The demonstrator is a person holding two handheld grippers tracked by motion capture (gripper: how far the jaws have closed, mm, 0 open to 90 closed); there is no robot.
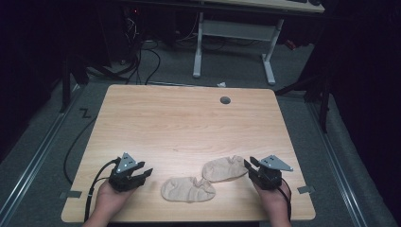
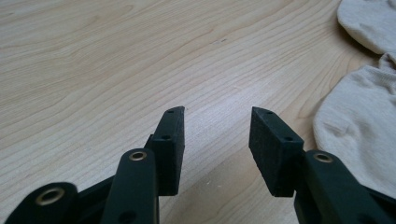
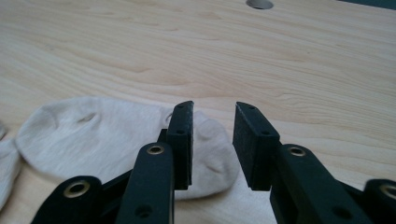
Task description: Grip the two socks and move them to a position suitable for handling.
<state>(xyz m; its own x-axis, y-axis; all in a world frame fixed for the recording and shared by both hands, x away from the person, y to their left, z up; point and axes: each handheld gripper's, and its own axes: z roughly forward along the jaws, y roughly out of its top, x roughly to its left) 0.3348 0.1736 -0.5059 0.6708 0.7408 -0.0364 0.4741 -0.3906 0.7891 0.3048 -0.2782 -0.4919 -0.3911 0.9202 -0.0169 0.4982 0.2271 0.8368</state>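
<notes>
Two beige socks lie flat near the front edge of the wooden table (image 1: 179, 123). The left sock (image 1: 187, 189) and the right sock (image 1: 224, 169) touch at their ends. My left gripper (image 1: 142, 174) rests open to the left of them, with bare wood between its jaws. In the left gripper view its jaws (image 2: 217, 135) stand wide, and the nearer sock (image 2: 359, 121) lies off to the right. My right gripper (image 1: 249, 166) is at the right sock's right end. In the right gripper view its jaws (image 3: 212, 140) stand apart, the sock (image 3: 102, 133) lies under the left jaw, and nothing is pinched.
A round cable hole (image 1: 225, 100) sits near the table's far edge, also visible in the right gripper view (image 3: 259, 3). Beyond the table stand a white desk frame (image 1: 234, 33) and cables on grey carpet. Metal rails run along both sides of the floor.
</notes>
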